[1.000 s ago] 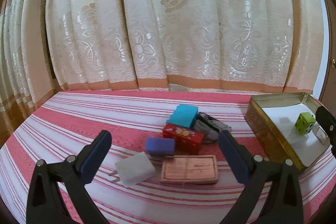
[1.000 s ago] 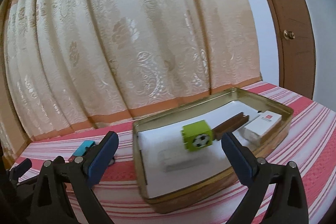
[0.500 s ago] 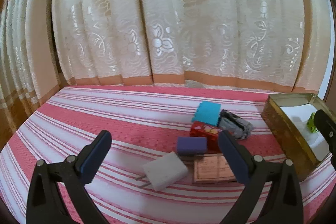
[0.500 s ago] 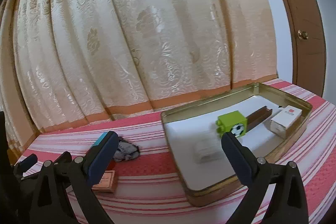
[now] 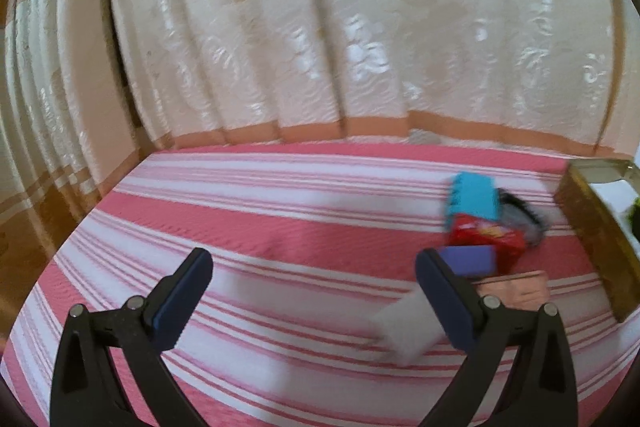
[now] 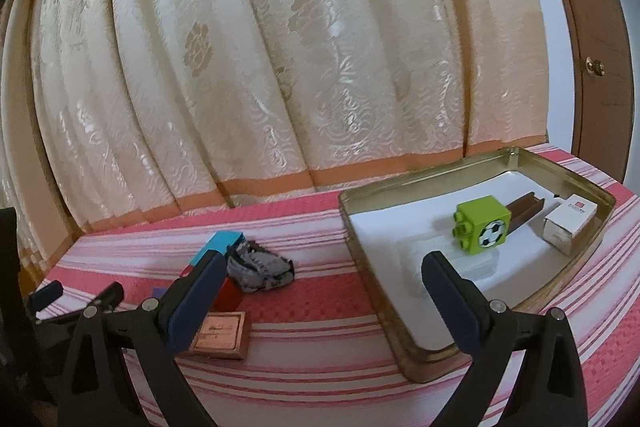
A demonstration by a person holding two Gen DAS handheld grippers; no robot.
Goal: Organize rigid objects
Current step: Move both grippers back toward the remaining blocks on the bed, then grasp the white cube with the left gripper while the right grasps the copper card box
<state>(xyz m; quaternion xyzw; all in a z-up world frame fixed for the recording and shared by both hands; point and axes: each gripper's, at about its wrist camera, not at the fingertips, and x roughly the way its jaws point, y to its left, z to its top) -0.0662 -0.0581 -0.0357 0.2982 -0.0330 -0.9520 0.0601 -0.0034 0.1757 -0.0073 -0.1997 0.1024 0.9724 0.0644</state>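
Note:
A gold tin tray (image 6: 424, 343) on the striped cloth holds a green toy block (image 6: 482, 229), a brown bar (image 6: 526, 209) and a small white box (image 6: 570, 223). Left of it lie a teal block (image 6: 218, 245), a grey crumpled thing (image 6: 260, 267), a red box (image 6: 230, 297) and a copper-coloured flat box (image 6: 220, 335). In the left wrist view these show at the right: teal block (image 5: 474, 199), red box (image 5: 486, 241), purple block (image 5: 470, 259), white charger (image 5: 408, 325). My left gripper (image 5: 314, 289) and right gripper (image 6: 320, 287) are both open, holding nothing.
A cream patterned curtain (image 6: 280, 67) hangs behind the surface. A brown door (image 6: 588, 47) with a knob stands at the far right. The pink striped cloth (image 5: 260, 227) stretches bare to the left of the objects. The left gripper's arm (image 6: 52, 301) shows at the right view's left edge.
Both grippers have swung left: the objects and the tray have slid rightward in both views. Both stay open. The left view is now motion-blurred.

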